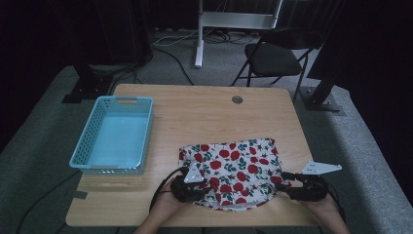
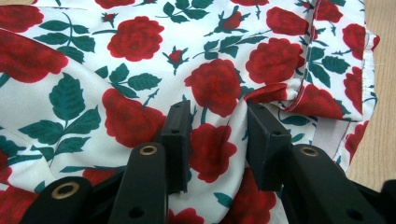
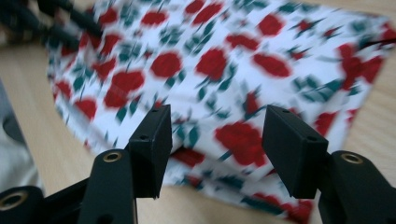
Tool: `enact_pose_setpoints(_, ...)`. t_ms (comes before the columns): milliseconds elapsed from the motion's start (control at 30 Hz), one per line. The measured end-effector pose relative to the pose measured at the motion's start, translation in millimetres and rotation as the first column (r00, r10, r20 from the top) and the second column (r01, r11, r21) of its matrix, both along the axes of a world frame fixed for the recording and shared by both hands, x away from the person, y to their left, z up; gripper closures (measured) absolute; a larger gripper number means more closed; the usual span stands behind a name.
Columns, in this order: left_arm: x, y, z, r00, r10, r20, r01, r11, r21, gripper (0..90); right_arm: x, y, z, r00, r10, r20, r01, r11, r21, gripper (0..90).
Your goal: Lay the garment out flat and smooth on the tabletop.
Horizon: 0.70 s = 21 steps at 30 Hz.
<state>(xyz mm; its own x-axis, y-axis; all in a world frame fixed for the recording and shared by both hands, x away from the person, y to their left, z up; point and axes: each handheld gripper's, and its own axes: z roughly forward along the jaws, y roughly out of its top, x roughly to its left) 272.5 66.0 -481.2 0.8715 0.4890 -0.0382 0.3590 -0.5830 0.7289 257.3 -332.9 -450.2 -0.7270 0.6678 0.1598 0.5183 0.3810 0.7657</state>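
Observation:
A white cloth printed with red roses and green leaves lies loosely folded on the near right part of the wooden table. My left gripper rests on the cloth's near left edge. In the left gripper view its jaws stand apart, and a soft bulge of the cloth lies between them without being pinched; the left gripper is open. My right gripper is at the cloth's near right corner. In the right gripper view the right gripper is open just short of the blurred cloth, with nothing in it.
A light blue plastic basket stands on the table's left side with nothing in it. A round cable hole sits near the far edge. Beyond the table stand a black folding chair and a white stand leg.

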Motion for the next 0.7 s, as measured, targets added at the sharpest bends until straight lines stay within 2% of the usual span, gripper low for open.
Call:
enact_pose_setpoints(67,0.5,0.0,0.0,1.0000,0.000,-0.003,0.000,1.0000,-0.001,64.1,-3.2,6.2,-3.9,0.9993,0.027,0.025,-0.026,0.998,-0.061,42.0)
enact_pose_setpoints(167,1.5,0.9,-0.3,1.0000,-0.001,-0.007,0.001,1.0000,-0.006,64.2,-0.4,12.5,-10.7,0.9992,0.030,0.026,-0.026,0.990,-0.136,41.1)
enact_pose_setpoints(200,1.9,1.4,-0.4,1.0000,-0.001,-0.009,0.001,1.0000,-0.009,64.3,2.4,14.6,-14.4,0.9994,0.030,0.017,-0.027,0.986,-0.163,41.1)
enact_pose_setpoints(300,3.5,2.5,-1.0,0.9998,0.000,-0.019,-0.001,0.9998,-0.022,64.6,4.7,20.6,-18.6,0.9985,0.046,0.028,-0.039,0.974,-0.225,42.8)
enact_pose_setpoints(367,5.0,3.4,-1.2,0.9996,0.002,-0.028,-0.003,0.9995,-0.032,65.0,6.6,25.2,-18.8,0.9970,0.067,0.039,-0.055,0.967,-0.249,50.9)
enact_pose_setpoints(400,5.9,3.9,-1.1,0.9993,0.004,-0.037,-0.005,0.9993,-0.037,65.2,7.2,27.7,-18.3,0.9960,0.077,0.045,-0.063,0.964,-0.260,58.5)
enact_pose_setpoints(433,7.0,4.5,-1.1,0.9989,0.005,-0.046,-0.007,0.9991,-0.042,66.1,8.4,29.8,-17.3,0.9951,0.085,0.050,-0.069,0.961,-0.268,67.8)
enact_pose_setpoints(467,7.0,4.5,-1.1,0.9989,0.005,-0.046,-0.007,0.9991,-0.042,68.2,8.4,29.8,-17.3,0.9951,0.085,0.050,-0.069,0.961,-0.268,67.8)
enact_pose_setpoints(500,8.5,5.7,-0.1,0.9986,0.004,-0.052,-0.007,0.9987,-0.051,68.2,9.8,31.7,-15.6,0.9948,0.087,0.054,-0.068,0.958,-0.277,76.4)
enact_pose_setpoints(533,9.1,6.3,1.5,0.9986,0.004,-0.052,-0.007,0.9984,-0.056,76.3,11.9,34.8,-11.7,0.9944,0.089,0.057,-0.069,0.956,-0.285,89.0)
enact_pose_setpoints(600,9.5,7.1,5.8,0.9990,0.000,-0.044,-0.003,0.9983,-0.058,87.2,13.7,37.3,-3.7,0.9929,0.092,0.076,-0.067,0.958,-0.278,89.4)
enact_pose_setpoints(633,9.6,7.2,10.1,0.9993,-0.004,-0.037,0.001,0.9978,-0.067,88.0,14.0,37.9,-0.4,0.9918,0.100,0.080,-0.075,0.961,-0.267,89.5)
enact_pose_setpoints(700,10.3,7.3,14.2,0.9995,-0.008,-0.031,0.006,0.9977,-0.067,88.4,16.7,38.3,10.4,0.9888,0.120,0.088,-0.099,0.972,-0.212,89.5)
